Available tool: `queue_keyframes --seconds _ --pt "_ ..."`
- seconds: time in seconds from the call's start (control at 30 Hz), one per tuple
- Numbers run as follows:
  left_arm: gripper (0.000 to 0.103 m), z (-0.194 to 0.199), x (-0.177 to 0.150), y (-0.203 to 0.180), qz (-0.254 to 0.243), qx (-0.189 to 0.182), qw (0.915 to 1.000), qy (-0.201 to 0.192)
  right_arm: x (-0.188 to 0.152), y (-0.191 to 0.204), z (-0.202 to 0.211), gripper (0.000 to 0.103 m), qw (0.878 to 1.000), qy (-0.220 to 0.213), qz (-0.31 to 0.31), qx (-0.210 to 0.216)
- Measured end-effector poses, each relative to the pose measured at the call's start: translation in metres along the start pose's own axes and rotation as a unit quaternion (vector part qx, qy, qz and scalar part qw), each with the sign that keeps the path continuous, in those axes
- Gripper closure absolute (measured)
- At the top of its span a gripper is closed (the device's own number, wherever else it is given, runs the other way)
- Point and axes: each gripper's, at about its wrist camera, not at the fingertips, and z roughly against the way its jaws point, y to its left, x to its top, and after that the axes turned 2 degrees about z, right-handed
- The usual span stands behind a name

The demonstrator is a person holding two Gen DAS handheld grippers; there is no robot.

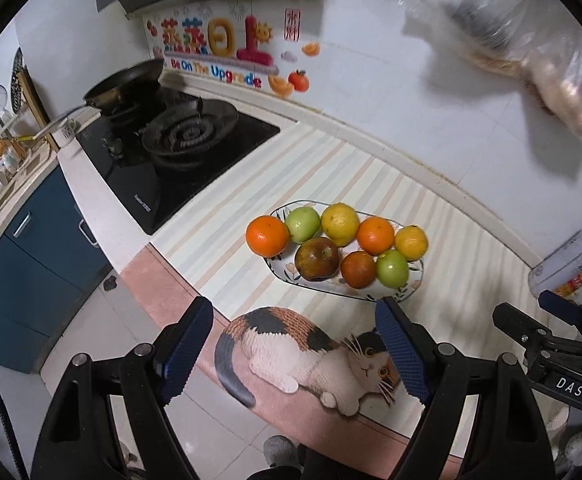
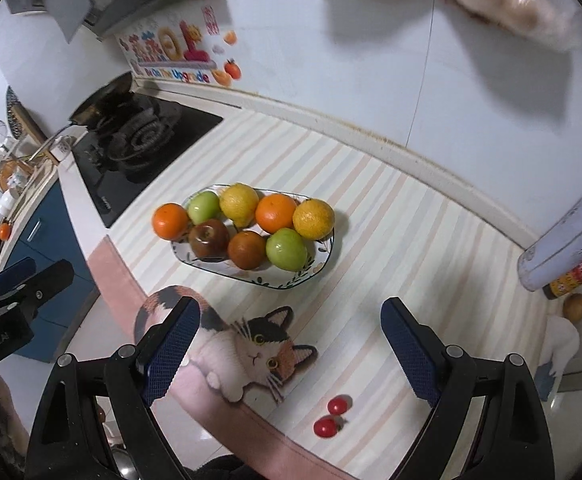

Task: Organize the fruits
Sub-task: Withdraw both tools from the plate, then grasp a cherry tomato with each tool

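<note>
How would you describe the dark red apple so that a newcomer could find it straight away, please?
Start at the striped mat on the counter, right of the black stove, and find the oval plate of fruit. In its near row, the dark red apple sits at the stove end. It alone shows a stem dimple and glossy brownish-red skin.

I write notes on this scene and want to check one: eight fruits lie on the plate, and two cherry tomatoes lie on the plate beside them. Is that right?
Not quite. The eight fruits are on the plate, but the two cherry tomatoes lie on the striped mat, apart from the plate. The right wrist view shows it.
</note>
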Motion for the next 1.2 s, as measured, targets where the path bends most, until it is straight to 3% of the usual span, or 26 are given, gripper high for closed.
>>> queue_keyframes --seconds 0.4,0.73,1.0,1.03,1.2 --pt "0.020 0.068 -0.020 -0.005 -0.005 -0.007 0.9992 -0.039 -0.019 0.016 0.083 0.009 0.999 -0.046 0.016 0.012" --pt "0.020 0.096 -0.032 -0.014 -0.022 -0.013 0.9980 -0.058 -0.027 0.017 0.111 0.009 0.998 -0.066 0.015 0.015" --pt "0.017 0.091 -0.036 -0.021 -0.026 -0.014 0.9982 -0.052 -0.033 -0.007 0.088 0.009 0.998 -0.040 -0.021 0.037" --pt "0.003 0.085 -0.035 -0.023 -0.028 -0.012 0.9984 -0.047 -0.036 -0.012 0.079 0.009 0.999 -0.029 -0.027 0.036" --pt "0.000 0.042 -0.043 -0.038 -0.054 0.024 0.9982 -0.015 -0.078 -0.047 -0.001 0.009 0.996 0.056 -0.070 0.022"
